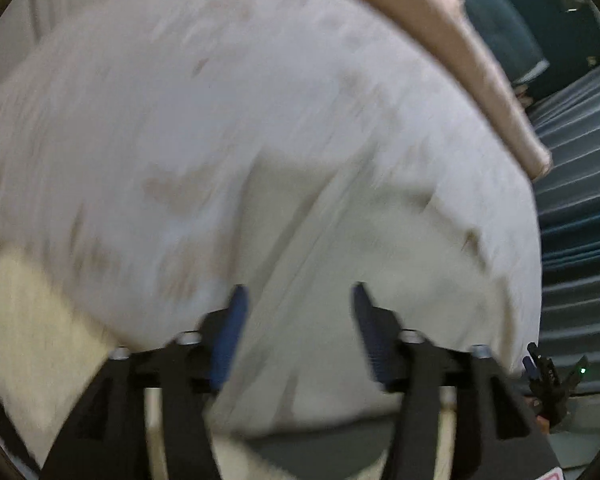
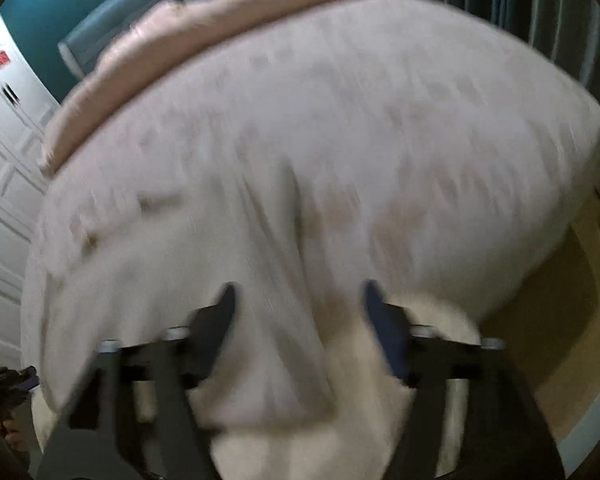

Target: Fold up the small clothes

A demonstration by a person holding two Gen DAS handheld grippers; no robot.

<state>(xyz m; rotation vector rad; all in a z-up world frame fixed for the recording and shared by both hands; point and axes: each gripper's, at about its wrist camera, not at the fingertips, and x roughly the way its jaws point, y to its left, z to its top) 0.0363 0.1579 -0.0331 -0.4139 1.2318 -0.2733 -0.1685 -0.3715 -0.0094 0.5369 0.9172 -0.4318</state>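
Jaws wide apart on left gripper [image 1: 298, 300] and right gripper [image 2: 298, 300], nothing held, probably lining up over bed [image 1: 220, 100] near-edge garment [image 1: 340, 300].

Right gripper [image 2: 298, 296] points down at a bed [image 2: 340, 120] under a pale patterned sheet; jaws stand apart with nothing between them. A pink blanket [image 2: 188, 36] lies along the far edge. White panelled doors [image 2: 4, 184] at left, teal wall [image 2: 40, 8] behind. View heavily blurred.
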